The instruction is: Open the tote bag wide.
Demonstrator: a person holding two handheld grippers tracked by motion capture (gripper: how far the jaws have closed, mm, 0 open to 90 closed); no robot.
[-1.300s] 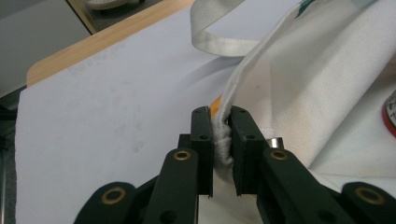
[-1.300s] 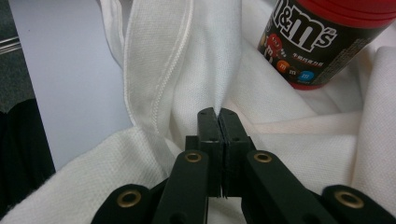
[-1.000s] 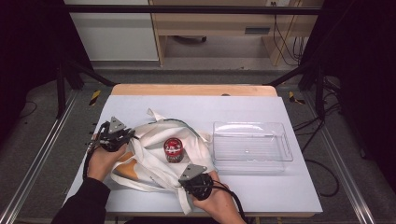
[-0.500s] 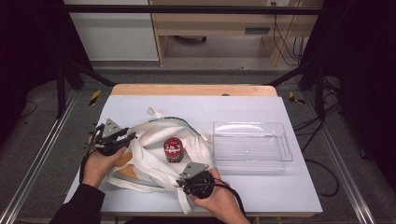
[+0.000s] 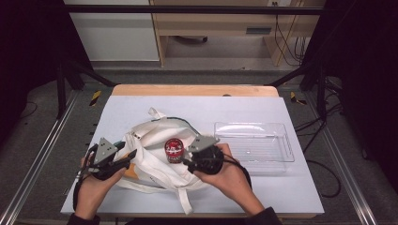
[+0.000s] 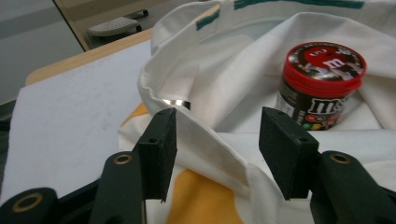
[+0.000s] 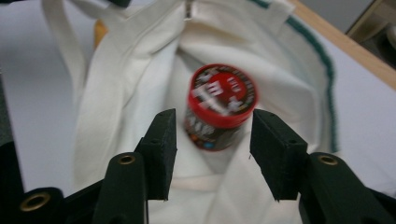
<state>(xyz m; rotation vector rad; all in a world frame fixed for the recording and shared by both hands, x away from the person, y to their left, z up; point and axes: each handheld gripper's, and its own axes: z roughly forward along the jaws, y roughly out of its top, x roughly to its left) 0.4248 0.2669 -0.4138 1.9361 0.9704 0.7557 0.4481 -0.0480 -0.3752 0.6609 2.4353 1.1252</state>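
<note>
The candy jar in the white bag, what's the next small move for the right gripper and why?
Probably ease the right gripper down and forward so its jaws straddle the candy jar, then close. Its jaws have just been opening, stand apart with nothing between them, and line up on the jar, which stands upright and uncovered in the mouth of the white bag. The clear tray waits beside it.

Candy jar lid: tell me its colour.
Red lid with a printed top, clearest in the left gripper view.

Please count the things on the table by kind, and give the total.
Cloth bag: 1
Candy jar with red lid: 1
Clear plastic tray: 1
Total: 3
</note>
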